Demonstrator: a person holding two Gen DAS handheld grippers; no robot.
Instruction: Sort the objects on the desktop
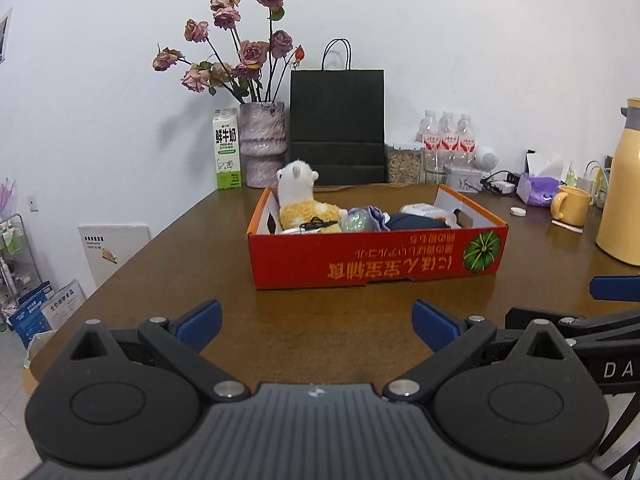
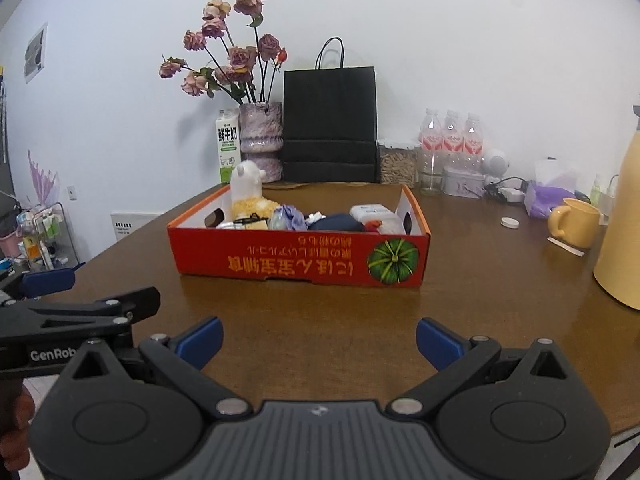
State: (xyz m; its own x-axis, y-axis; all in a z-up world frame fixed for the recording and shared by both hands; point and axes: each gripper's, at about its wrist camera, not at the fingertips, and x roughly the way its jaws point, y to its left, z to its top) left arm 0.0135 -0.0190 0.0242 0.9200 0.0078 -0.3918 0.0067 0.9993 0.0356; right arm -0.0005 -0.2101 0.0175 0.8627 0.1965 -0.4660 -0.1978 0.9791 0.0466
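A red cardboard box (image 1: 372,258) (image 2: 280,258) stands on the brown table. It holds a white and yellow plush alpaca (image 1: 298,196) (image 2: 250,194), a dark blue pouch (image 1: 416,222) (image 2: 334,222), a white container (image 2: 372,212) and other small items. My left gripper (image 1: 316,322) is open and empty, low over the table in front of the box. My right gripper (image 2: 318,340) is open and empty, also in front of the box. Each gripper shows at the edge of the other's view.
At the back stand a milk carton (image 1: 228,148), a vase of dried roses (image 1: 264,144), a black paper bag (image 1: 338,128), water bottles (image 1: 448,136) and a tissue pack (image 1: 538,188). A yellow mug (image 1: 570,204) and a yellow thermos (image 1: 622,188) stand at right.
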